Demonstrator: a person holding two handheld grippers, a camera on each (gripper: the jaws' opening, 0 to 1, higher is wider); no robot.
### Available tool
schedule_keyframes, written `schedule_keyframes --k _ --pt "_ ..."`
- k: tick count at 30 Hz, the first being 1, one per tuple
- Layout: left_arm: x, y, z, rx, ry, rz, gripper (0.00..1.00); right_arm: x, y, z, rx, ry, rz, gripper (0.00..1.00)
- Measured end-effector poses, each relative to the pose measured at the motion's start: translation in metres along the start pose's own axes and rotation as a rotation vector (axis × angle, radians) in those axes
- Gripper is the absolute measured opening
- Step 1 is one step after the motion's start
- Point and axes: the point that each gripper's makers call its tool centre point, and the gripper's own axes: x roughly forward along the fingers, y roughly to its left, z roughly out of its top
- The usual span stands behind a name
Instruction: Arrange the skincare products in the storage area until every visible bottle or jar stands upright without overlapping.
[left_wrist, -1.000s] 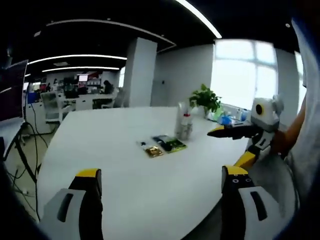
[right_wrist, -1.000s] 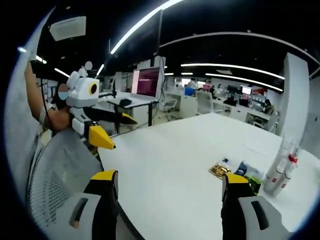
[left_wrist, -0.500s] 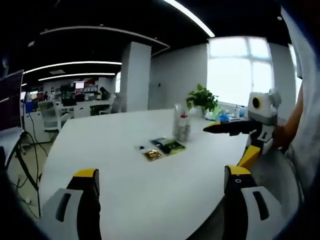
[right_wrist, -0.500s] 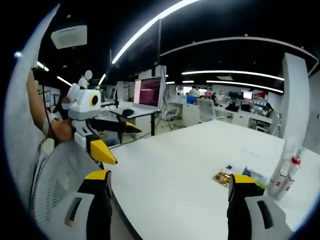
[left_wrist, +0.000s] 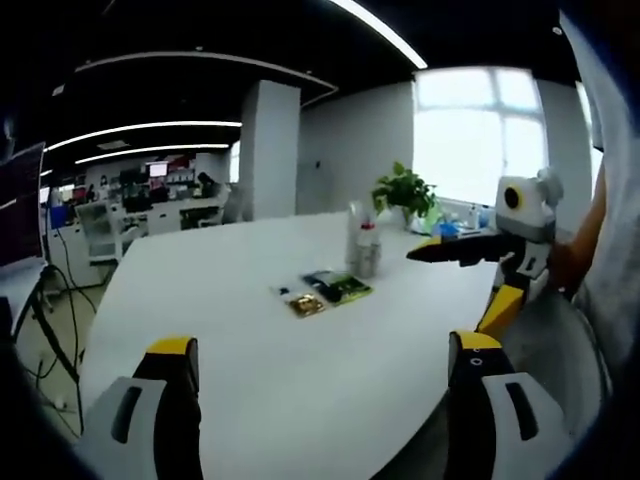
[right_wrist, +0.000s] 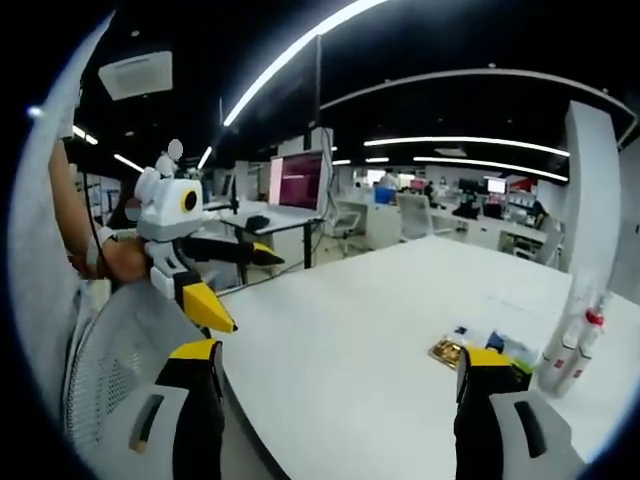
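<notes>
A tight cluster of pale bottles (left_wrist: 362, 240), one with a red cap, stands upright far out on the white table (left_wrist: 250, 340); the right gripper view has the bottles (right_wrist: 570, 345) at its right edge. Just before them lie flat packets, a gold one (left_wrist: 307, 303) and a green one (left_wrist: 345, 288). My left gripper (left_wrist: 323, 350) is open over the table's near part, well short of them. My right gripper (right_wrist: 338, 355) is open too, holding nothing. Each view also catches the other one: the right gripper (left_wrist: 450, 290) from the right, the left gripper (right_wrist: 250, 292) from the left.
A grey mesh chair back (right_wrist: 110, 360) stands at the table's near edge by a person's arm (right_wrist: 70, 220). A potted plant (left_wrist: 405, 190) sits at the table's far end. Desks and a lit monitor (right_wrist: 300, 180) fill the office behind.
Both views have shifted slightly with the hands. The bottles and packets lie where they were, and both grippers stay open.
</notes>
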Motion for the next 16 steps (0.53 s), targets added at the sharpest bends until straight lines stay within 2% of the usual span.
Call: schedule_keyframes --k 16 --pt "0.0019 0.0006 -0.0065 0.003 0.032 0.011 0.99 0.0005 0.0051 -0.0055 -0.023 0.028 0.02 0.95"
